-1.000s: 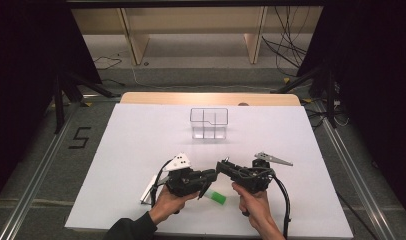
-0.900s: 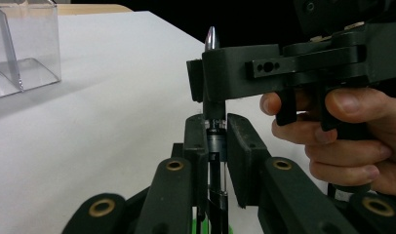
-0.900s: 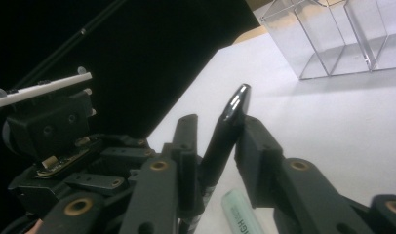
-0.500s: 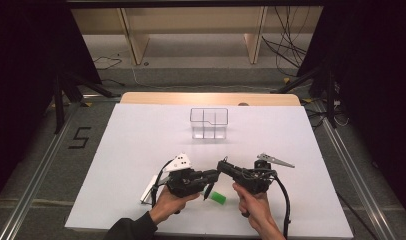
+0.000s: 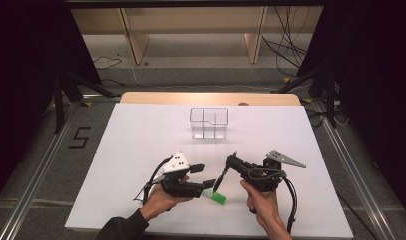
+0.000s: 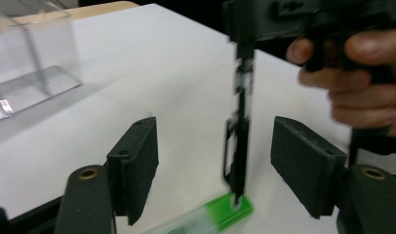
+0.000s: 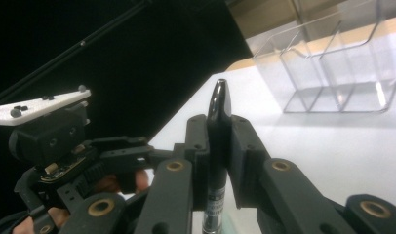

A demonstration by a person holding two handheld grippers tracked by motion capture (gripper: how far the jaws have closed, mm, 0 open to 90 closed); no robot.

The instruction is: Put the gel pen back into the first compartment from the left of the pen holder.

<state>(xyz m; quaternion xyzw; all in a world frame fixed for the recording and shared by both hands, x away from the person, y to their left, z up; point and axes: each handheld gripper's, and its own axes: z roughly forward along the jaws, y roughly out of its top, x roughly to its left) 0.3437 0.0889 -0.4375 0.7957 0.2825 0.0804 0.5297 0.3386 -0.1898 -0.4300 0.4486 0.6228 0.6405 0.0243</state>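
Note:
My right gripper [image 5: 231, 162] is shut on a black pen [image 5: 220, 180] that slants down to the left. The pen's lower end sits at a small green piece [image 5: 219, 198] lying on the white table [image 5: 141, 140]. In the left gripper view the black pen [image 6: 240, 146] stands blurred between the wide-apart jaws of my left gripper [image 6: 218, 134], its tip on the green piece [image 6: 220, 214]. My left gripper [image 5: 205, 176] is open, just left of the pen. In the right gripper view the pen [image 7: 218, 141] is clamped upright in my right gripper [image 7: 218, 127].
A clear plastic organizer [image 5: 209, 123] with compartments stands at the table's far middle, also seen as the organizer [image 7: 332, 63] and the organizer [image 6: 25, 58]. The table's front edge is just behind both hands. Dark stands and cables surround the table.
The right gripper has shifted slightly right with the pen. The left gripper has edged closer to the pen. The green piece has stayed put.

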